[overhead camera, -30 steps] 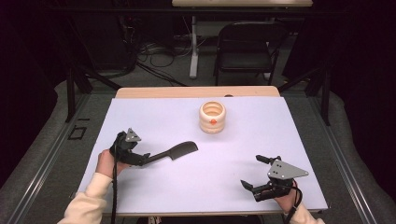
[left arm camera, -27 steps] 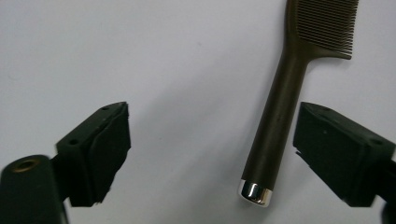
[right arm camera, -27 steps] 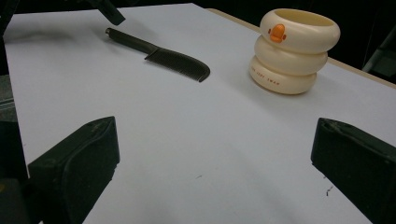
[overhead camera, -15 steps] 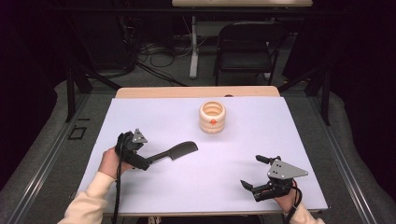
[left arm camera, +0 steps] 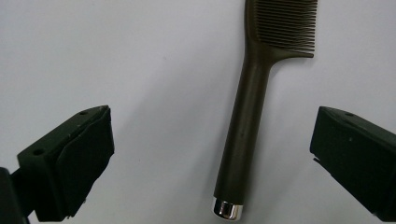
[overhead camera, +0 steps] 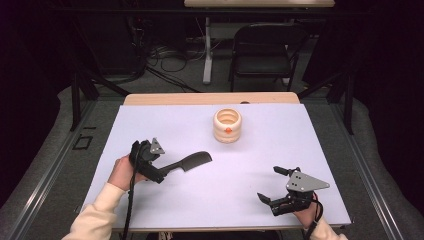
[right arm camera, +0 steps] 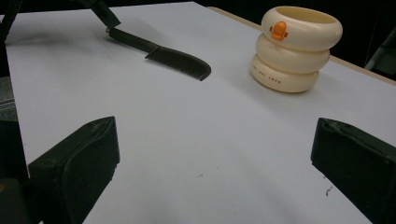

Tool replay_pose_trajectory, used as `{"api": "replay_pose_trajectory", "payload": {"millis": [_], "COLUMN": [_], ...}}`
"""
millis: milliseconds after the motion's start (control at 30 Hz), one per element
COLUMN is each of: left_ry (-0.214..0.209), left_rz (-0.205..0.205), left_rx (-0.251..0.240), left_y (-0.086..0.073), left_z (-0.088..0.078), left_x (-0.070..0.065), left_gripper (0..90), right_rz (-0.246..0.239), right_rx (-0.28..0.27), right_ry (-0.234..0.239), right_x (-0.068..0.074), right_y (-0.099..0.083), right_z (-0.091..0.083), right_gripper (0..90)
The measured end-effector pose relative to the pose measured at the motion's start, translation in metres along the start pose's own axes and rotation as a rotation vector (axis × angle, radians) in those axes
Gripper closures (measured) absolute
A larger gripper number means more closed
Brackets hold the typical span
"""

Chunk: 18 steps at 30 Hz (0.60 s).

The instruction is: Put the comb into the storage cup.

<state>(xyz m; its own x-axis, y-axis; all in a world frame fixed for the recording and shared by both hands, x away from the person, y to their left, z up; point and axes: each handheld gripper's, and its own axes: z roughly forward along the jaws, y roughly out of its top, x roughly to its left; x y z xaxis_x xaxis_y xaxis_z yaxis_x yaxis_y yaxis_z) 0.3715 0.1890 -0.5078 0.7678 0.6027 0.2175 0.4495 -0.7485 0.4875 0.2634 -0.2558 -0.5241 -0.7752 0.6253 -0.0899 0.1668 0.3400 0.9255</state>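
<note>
1. My left gripper (overhead camera: pixel 167 169) has its jaws spread wide, and they have just been opening. Nothing is pinched in them.
2. The dark brown comb (left arm camera: pixel 252 121) lies flat on the white table cover (overhead camera: pixel 320 145). Its handle sits between my two left jaws, but neither jaw touches it.
3. I think the comb lies loose like this because I let it go. It rests by itself and cannot roll.
4. The handle's shiny silver cap (left arm camera: pixel 228 208) points back at my left hand (overhead camera: pixel 124 172), so the handle is the easy part to grab. The teeth point away from me, toward the cup.
5. The cream cup (overhead camera: pixel 227 125) looks like three fat rings stacked up, with a little orange duck face on the front. It stands upright with its mouth open at the top. It is well apart from the comb, farther from me and a bit to the right.
6. My right gripper (overhead camera: pixel 280 187) sits low to the right of the comb, far from it. Its jaws are wide apart and hold nothing.
7. There is small brown writing on the cup's bottom ring. It is too tiny for me to read. The comb has no writing that I can see.
</note>
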Motion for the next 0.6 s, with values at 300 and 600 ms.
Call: {"api": "replay_pose_trajectory", "payload": {"millis": [300, 600], "left_ry": [-0.01, -0.004], "left_rz": [0.034, 0.081], "left_rx": [0.031, 0.043], "left_y": [0.012, 0.021], "left_z": [0.005, 0.008], "left_x": [-0.004, -0.008], "left_gripper": [0.0, 1.9], "right_rz": [0.0, -0.002], "right_rx": [0.004, 0.006], "right_ry": [0.001, 0.002], "right_x": [0.0, 0.0], "right_y": [0.0, 0.0], "right_z": [0.0, 0.0], "right_gripper": [0.5, 0.6]}}
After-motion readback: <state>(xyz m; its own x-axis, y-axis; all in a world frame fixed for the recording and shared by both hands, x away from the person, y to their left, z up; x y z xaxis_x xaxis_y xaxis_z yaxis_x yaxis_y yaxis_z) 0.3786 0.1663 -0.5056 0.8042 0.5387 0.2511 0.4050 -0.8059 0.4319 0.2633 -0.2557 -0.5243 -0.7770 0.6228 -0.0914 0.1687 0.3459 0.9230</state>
